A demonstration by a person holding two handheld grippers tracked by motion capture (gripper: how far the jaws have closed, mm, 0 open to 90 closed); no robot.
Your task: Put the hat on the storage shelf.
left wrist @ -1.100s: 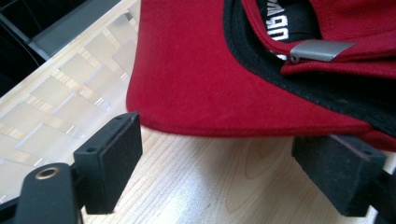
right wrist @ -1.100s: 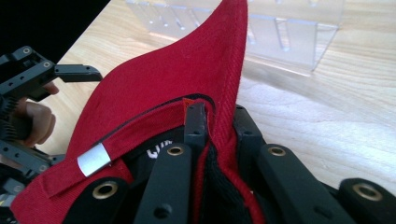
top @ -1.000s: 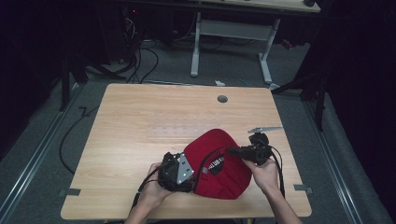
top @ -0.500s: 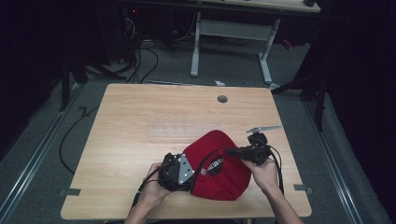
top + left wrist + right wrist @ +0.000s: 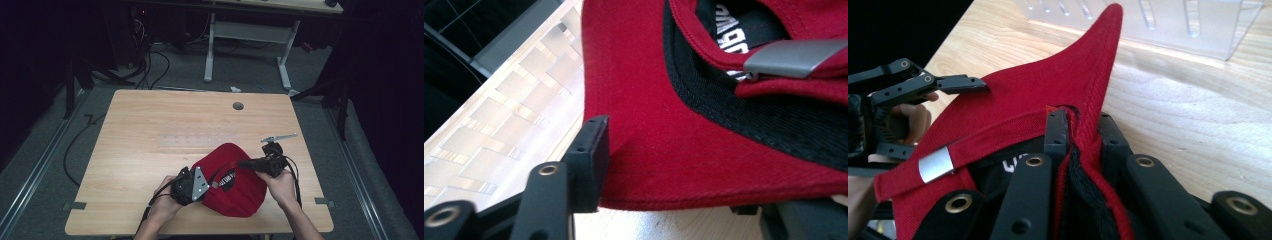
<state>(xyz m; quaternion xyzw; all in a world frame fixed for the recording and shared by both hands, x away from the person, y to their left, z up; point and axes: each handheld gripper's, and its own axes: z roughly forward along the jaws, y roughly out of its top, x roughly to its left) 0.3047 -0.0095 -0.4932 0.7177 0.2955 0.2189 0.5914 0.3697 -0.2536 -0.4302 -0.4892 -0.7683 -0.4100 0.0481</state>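
A red cloth baseball cap [image 5: 232,180] with a black inner band lies on the light wooden table [image 5: 150,135], near the table's front edge and right of its middle, with both grippers at it. The cap is the landmark here.

The right gripper [image 5: 246,163] comes in from the cap's right side, held in the person's right hand [image 5: 281,184]. In the right gripper view its jaws are pressed together on the cap's rim, red cloth and black band pinched tight between the two black pads [image 5: 1056,131].

The left gripper [image 5: 200,184] sits at the cap's left edge, in the person's left hand [image 5: 162,202]. Its jaws have just been closing, and the cap's edge lies between them. In the left gripper view one pad [image 5: 593,160] touches the red cloth from the side; the other jaw is hidden under the cloth, so I cannot tell whether the pinch is complete.

A flat grey metal strap buckle [image 5: 791,57] sits on the cap's back strap, above the black band, and shows again in the right gripper view. Beyond the cap, toward the table's middle, stands a clear plastic slotted rack [image 5: 1148,20]. A small round grey grommet [image 5: 238,106] is set in the tabletop far behind the cap.
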